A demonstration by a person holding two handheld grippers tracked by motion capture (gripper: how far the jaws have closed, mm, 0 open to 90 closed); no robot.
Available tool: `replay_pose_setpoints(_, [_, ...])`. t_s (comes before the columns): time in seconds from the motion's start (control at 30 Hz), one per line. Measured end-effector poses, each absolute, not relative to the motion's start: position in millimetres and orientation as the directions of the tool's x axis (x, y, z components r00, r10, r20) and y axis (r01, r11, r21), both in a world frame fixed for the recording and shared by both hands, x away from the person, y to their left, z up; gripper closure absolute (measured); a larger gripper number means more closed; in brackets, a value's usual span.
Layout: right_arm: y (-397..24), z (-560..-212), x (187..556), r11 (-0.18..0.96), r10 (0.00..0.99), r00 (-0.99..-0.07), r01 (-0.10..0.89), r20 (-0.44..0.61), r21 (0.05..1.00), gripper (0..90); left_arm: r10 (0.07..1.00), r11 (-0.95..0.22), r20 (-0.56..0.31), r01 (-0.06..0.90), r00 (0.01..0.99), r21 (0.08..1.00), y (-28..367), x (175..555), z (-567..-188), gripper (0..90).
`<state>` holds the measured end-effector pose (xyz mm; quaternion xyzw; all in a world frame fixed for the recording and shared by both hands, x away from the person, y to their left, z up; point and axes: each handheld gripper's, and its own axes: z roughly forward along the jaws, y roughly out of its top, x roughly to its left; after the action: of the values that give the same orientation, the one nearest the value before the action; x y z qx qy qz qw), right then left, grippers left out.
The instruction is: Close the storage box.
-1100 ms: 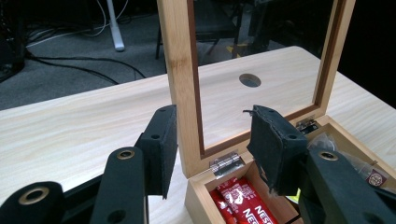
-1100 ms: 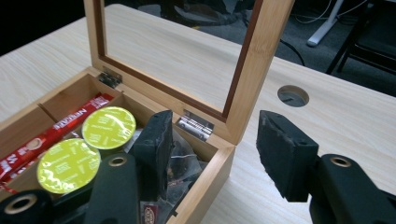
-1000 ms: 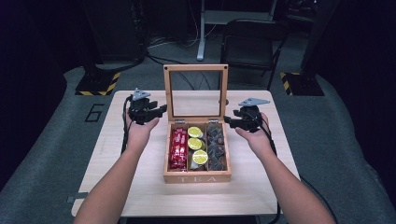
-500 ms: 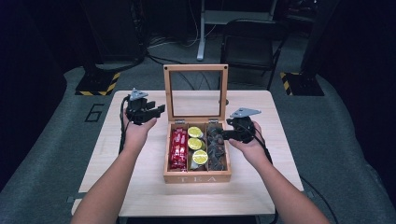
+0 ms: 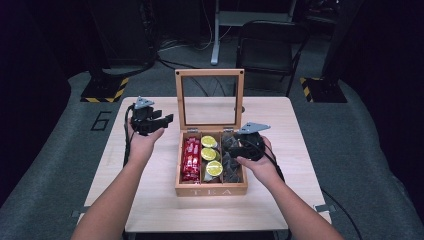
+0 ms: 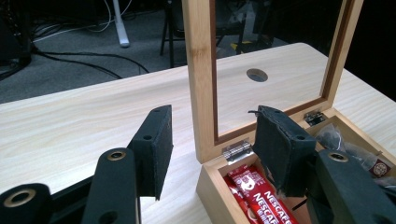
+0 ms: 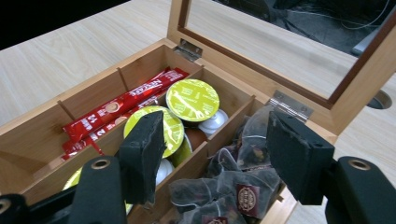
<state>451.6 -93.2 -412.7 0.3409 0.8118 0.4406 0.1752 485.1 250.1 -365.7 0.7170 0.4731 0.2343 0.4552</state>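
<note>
1. Since a second ago the right claw (image 5: 239, 143) has moved inward from beside the box and sunk to hover over its right compartment. Its jaws have just been opening and nothing lies between them. The left claw (image 5: 162, 121) has barely shifted, and its jaws too have just been opening, on nothing.
2. In the right gripper view, the right claw stands spread above a heap of dark, translucent mesh tea bags (image 7: 233, 186), apart from them. This looks like the approach to picking one bag out.
3. In the left gripper view, the left claw is spread and empty. One jaw hangs over the pale wooden surface (image 6: 84, 107), the other over the box's left rear corner, near the upright lid post. It seems to be held clear and waiting.
4. The open bamboo box with a glass-paned lid (image 5: 211, 190) sits in the middle of the surface. Its lid stands upright at the back, which leaves all three compartments free to reach.
5. The left compartment holds red foil sachets (image 7: 116, 109) printed "Nescafé". The middle compartment holds round capsules with lime-green foil tops (image 7: 192, 99); their small print is too fine to read.
6. The box's front wall carries the letters "TEA".
</note>
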Motion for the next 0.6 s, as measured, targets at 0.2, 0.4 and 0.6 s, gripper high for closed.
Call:
replay_pose_setpoints(0.2, [-91,-414,448,0.373,0.702,-0.712,0.4,0.028,0.837,36.6,0.892,-0.132,-0.099,0.463,0.442,0.876,251,485,-366,46.5])
replay_pose_setpoints(0.4, [-87,-414,443,0.388,0.69,-0.724,0.39,0.017,0.835,36.1,0.887,-0.139,-0.098,0.464,0.451,0.875,249,485,-366,45.9])
replay_pose_setpoints(0.6, [-83,-417,440,0.397,0.674,-0.739,0.38,0.016,0.835,35.9,0.885,-0.141,-0.096,0.46,0.455,0.876,249,483,-366,45.6])
